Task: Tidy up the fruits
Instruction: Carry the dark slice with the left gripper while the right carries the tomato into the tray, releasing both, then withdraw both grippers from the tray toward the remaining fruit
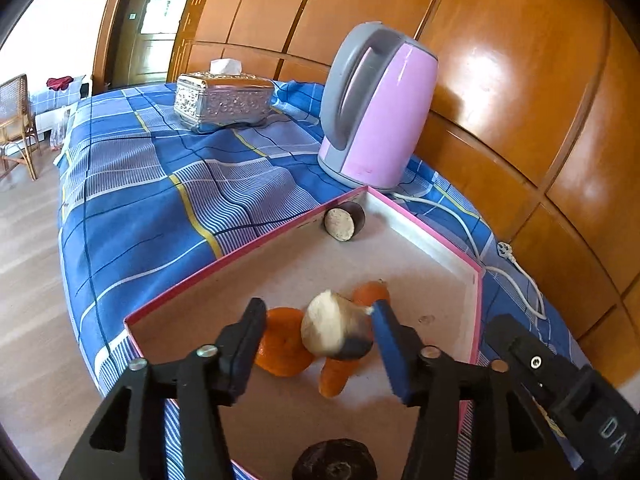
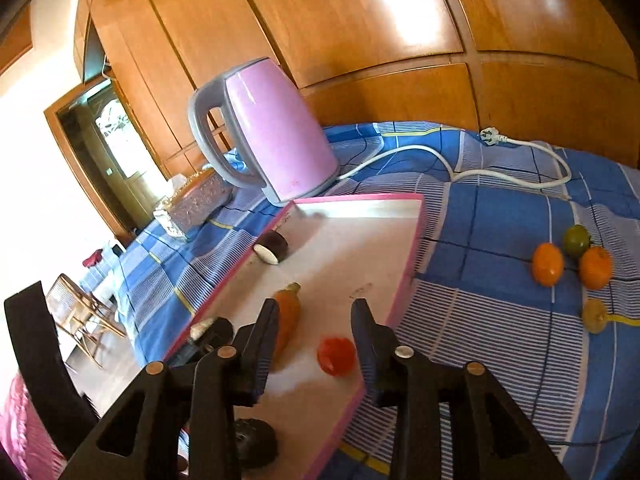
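Fruits crowd the tray (image 1: 224,256) (pink-rimmed); left tongs (image 1: 318,320) and right tongs (image 2: 316,316) both gape, ungrasping.

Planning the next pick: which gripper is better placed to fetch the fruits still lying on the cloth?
Probably the right gripper: it is open and empty, with the oranges on its side. The left gripper has an eggplant piece between its fingers.
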